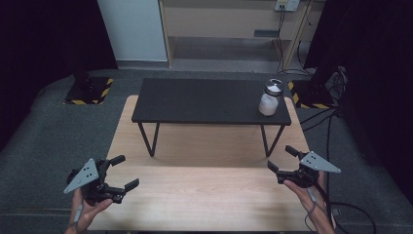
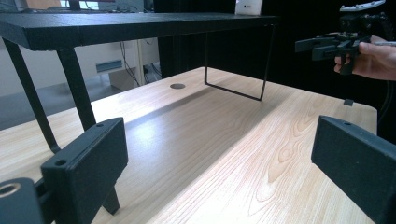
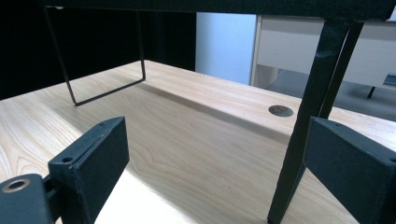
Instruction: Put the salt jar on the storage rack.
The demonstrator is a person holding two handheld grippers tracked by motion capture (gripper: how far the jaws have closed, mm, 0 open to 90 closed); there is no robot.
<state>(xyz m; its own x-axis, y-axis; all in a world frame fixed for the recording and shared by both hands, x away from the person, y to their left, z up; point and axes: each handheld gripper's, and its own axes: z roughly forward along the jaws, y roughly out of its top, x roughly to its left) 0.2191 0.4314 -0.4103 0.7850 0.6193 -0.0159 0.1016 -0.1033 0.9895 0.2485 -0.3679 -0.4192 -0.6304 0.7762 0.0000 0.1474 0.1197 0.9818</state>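
Fingers [image 3: 88, 163] apart (nothing between); black stand [image 1: 204, 100] leg [image 3: 308, 126] ahead.

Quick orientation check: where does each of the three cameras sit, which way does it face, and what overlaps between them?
High view: above the person's side, looking forward and down on the wooden table, black shelf and jar; both hands show.
Left gripper view: rides the left gripper, low over the table, facing the right gripper; its open jaws show.
Right gripper view: rides the right gripper, looking under the shelf; its open jaws show.
Shared: both gripper views catch the table's round hole.
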